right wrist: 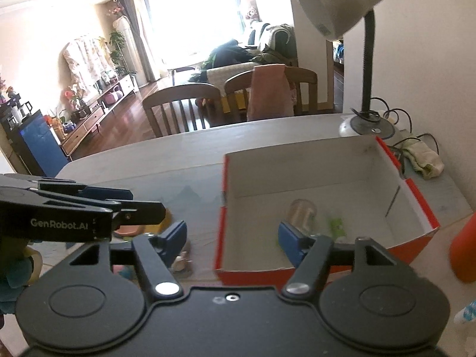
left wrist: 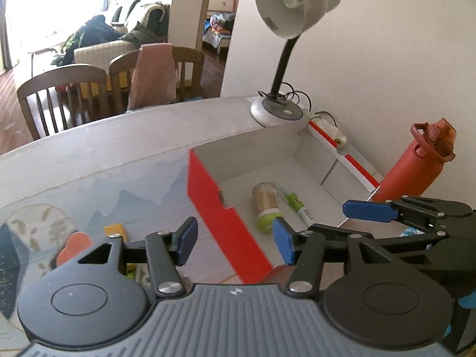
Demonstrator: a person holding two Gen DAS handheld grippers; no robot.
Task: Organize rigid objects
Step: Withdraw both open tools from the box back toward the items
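Observation:
A red cardboard box [left wrist: 208, 202] with a white inside stands open on the table; it also shows in the right wrist view [right wrist: 221, 238]. Inside lie a clear jar with a green lid [left wrist: 266, 205] and a small green tube [left wrist: 297, 205]; both look blurred in the right wrist view, the jar [right wrist: 300, 211] left of the tube [right wrist: 336, 226]. My left gripper [left wrist: 235, 239] is open and empty over the box's near left wall. My right gripper [right wrist: 232, 242] is open and empty above the box's near edge; it also shows in the left wrist view [left wrist: 327, 223].
A yellow block [left wrist: 114, 229] and an orange piece [left wrist: 74, 247] lie on the table left of the box. A red water bottle [left wrist: 416, 166] stands at its right. A desk lamp [left wrist: 282, 59], cables and a cloth [right wrist: 422, 157] sit behind. Chairs [left wrist: 62, 95] stand beyond the table.

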